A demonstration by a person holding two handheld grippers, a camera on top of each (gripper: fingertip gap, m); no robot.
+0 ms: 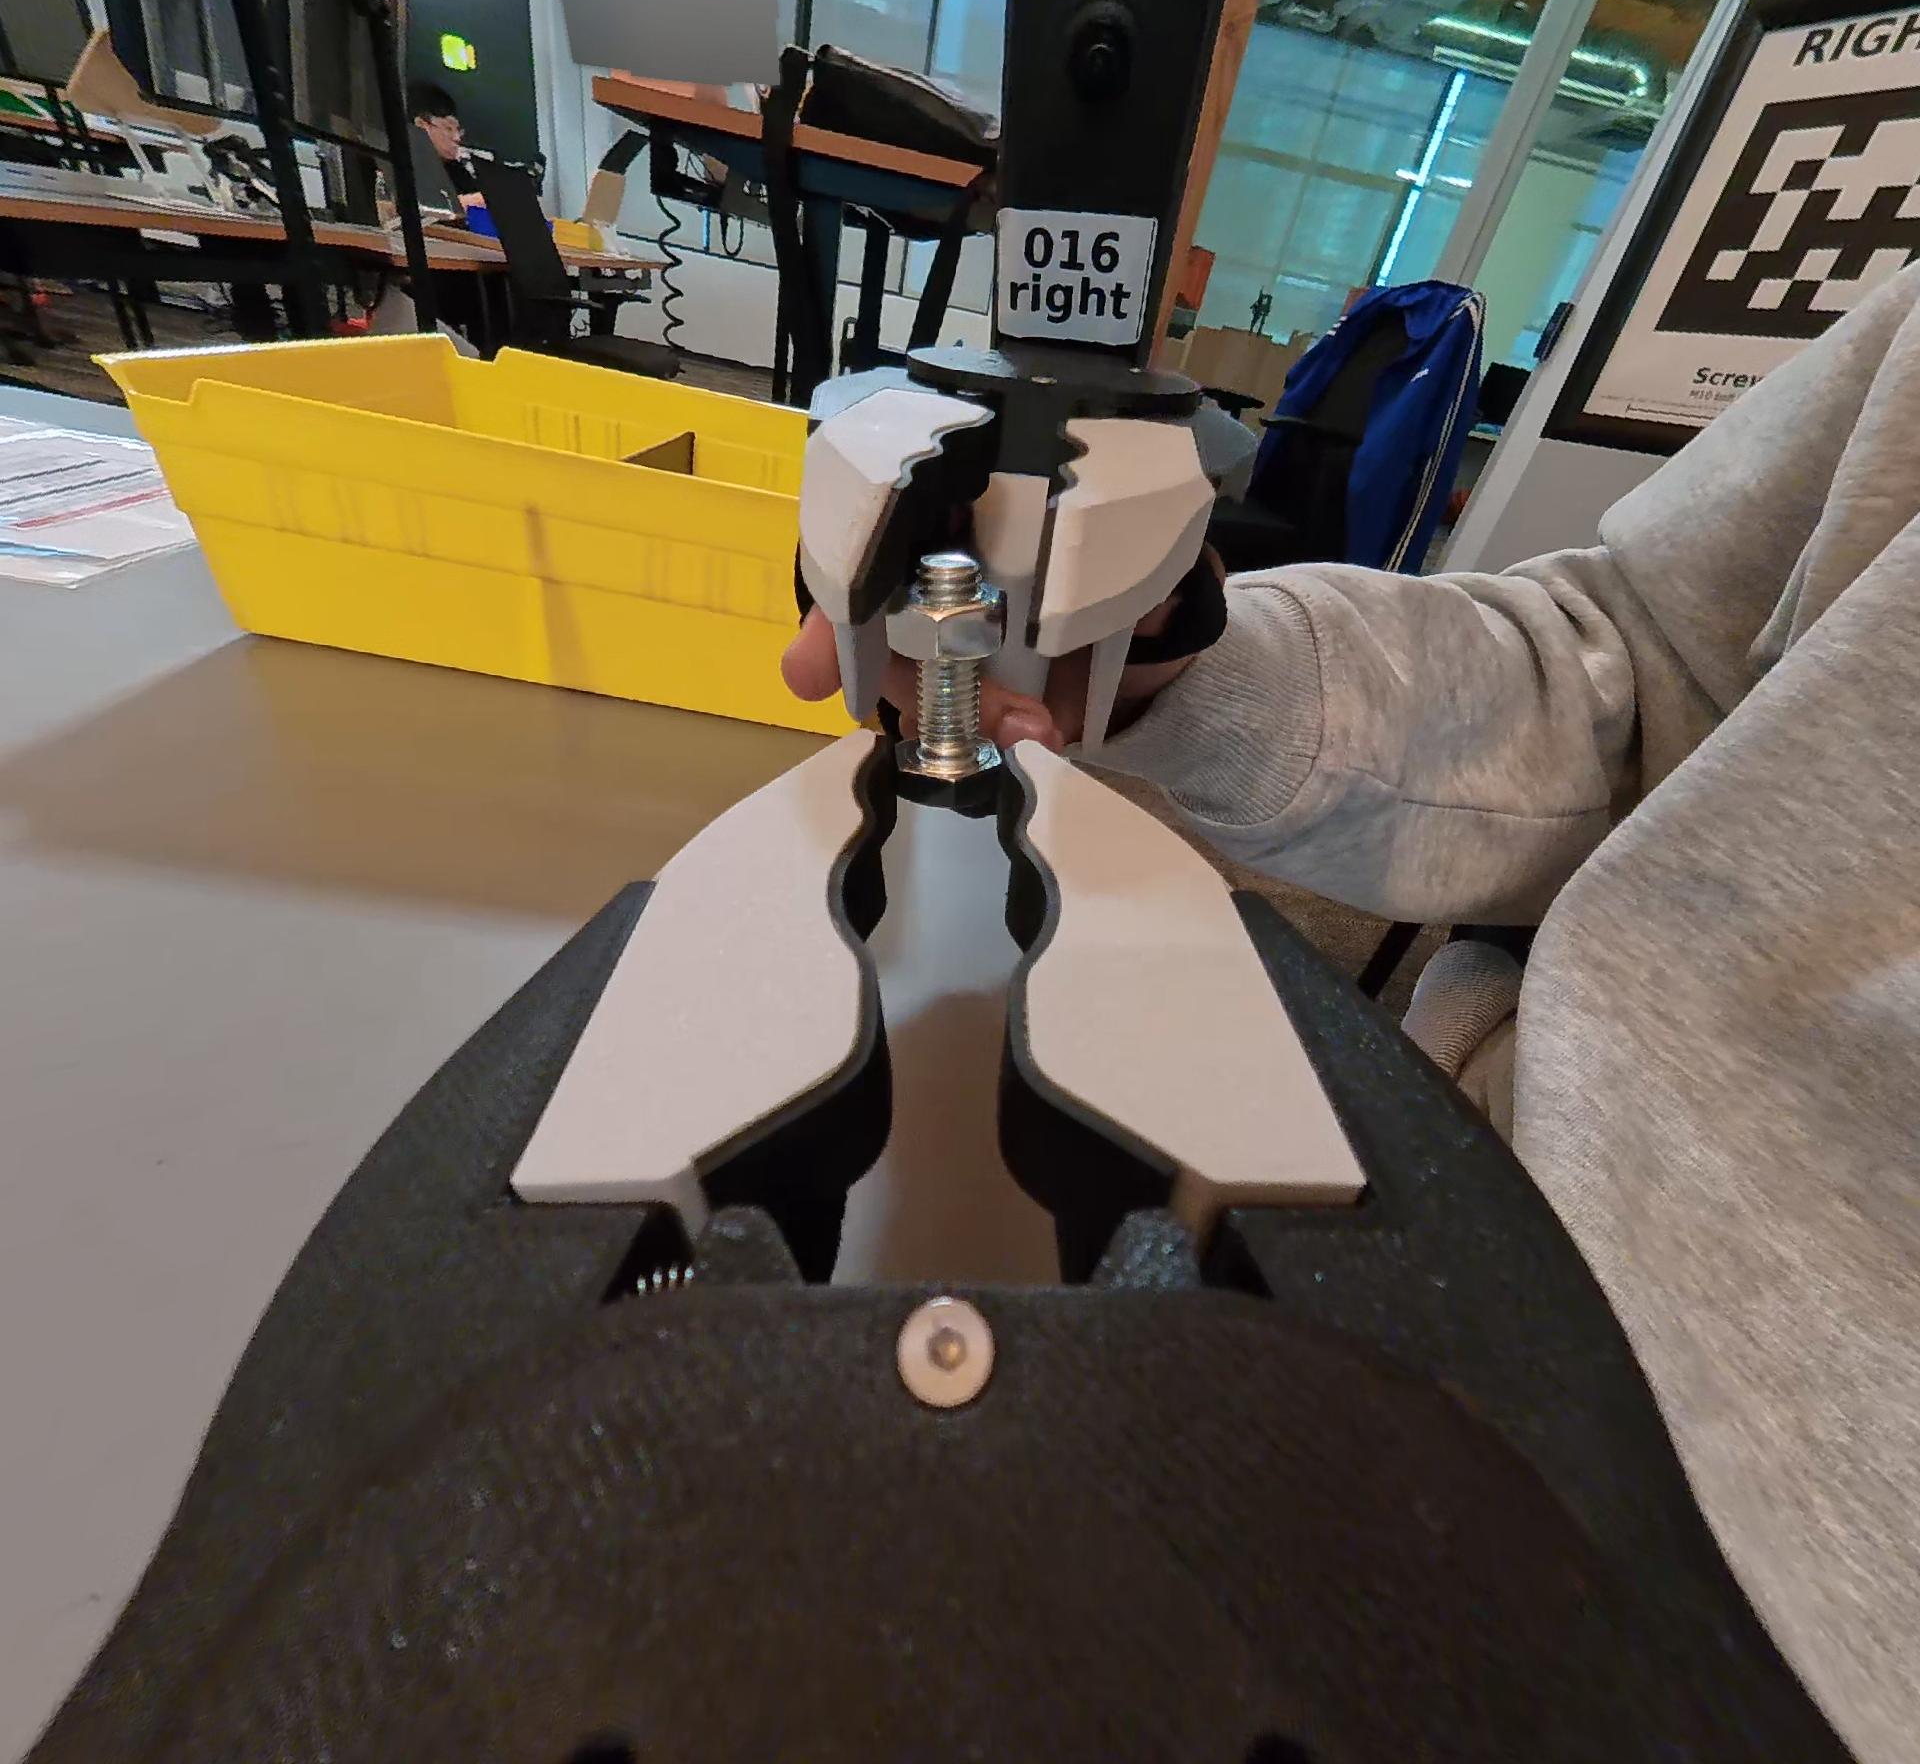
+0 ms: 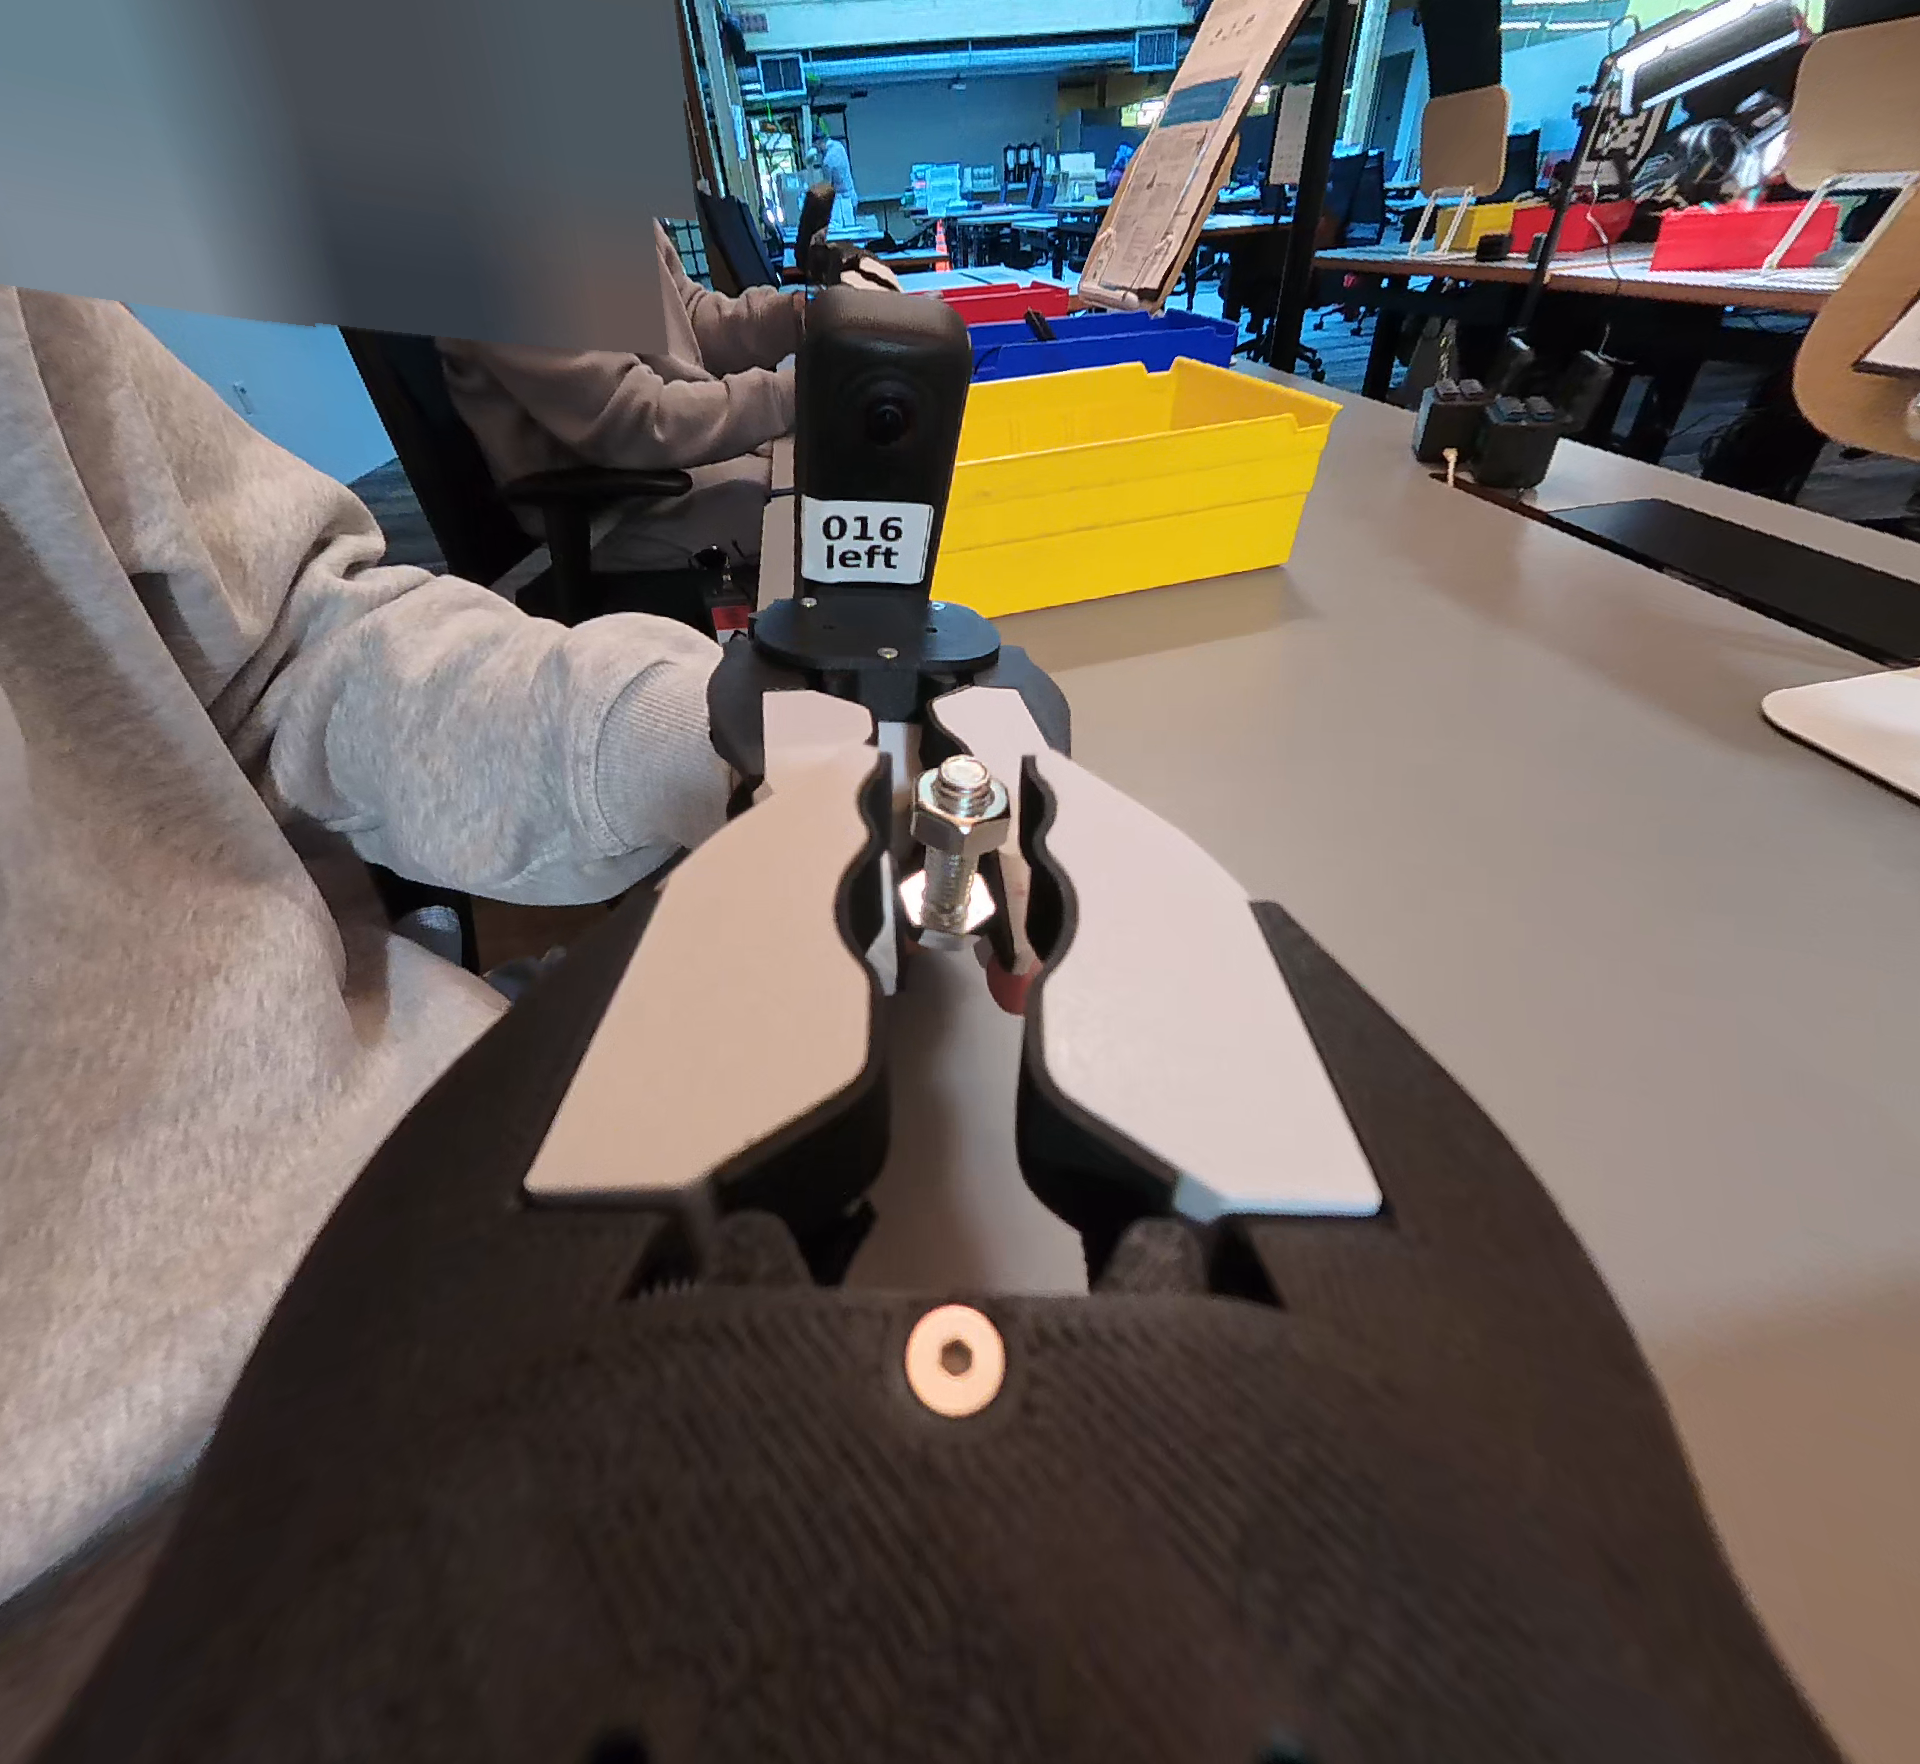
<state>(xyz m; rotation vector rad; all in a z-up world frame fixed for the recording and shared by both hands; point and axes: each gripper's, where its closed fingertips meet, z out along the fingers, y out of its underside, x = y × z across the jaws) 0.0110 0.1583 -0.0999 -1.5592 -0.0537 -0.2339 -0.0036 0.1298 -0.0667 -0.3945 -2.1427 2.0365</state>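
A silver bolt (image 1: 943, 698) stands upright above the grey table (image 1: 312, 935), with a hex nut (image 1: 945, 625) threaded near its top. My left gripper (image 1: 948, 767) is shut on the bolt's hex head at the bottom. My right gripper (image 1: 951, 608) faces it and closes around the nut. In the right wrist view the right gripper (image 2: 956, 800) has its tips on either side of the nut (image 2: 961, 815). There the bolt shank (image 2: 943, 875) runs down to the left gripper (image 2: 940, 919) beyond. Grey-sleeved arms hold both grippers.
A yellow bin (image 1: 416, 509) stands on the table behind the grippers and also shows in the right wrist view (image 2: 1143, 467), with a blue bin (image 2: 1101, 338) beyond it. Papers (image 1: 62, 499) lie far left. Black devices (image 2: 1486, 436) and a white board corner (image 2: 1849, 727) sit on the right. Left and right tips are no more than a few centimetres apart.
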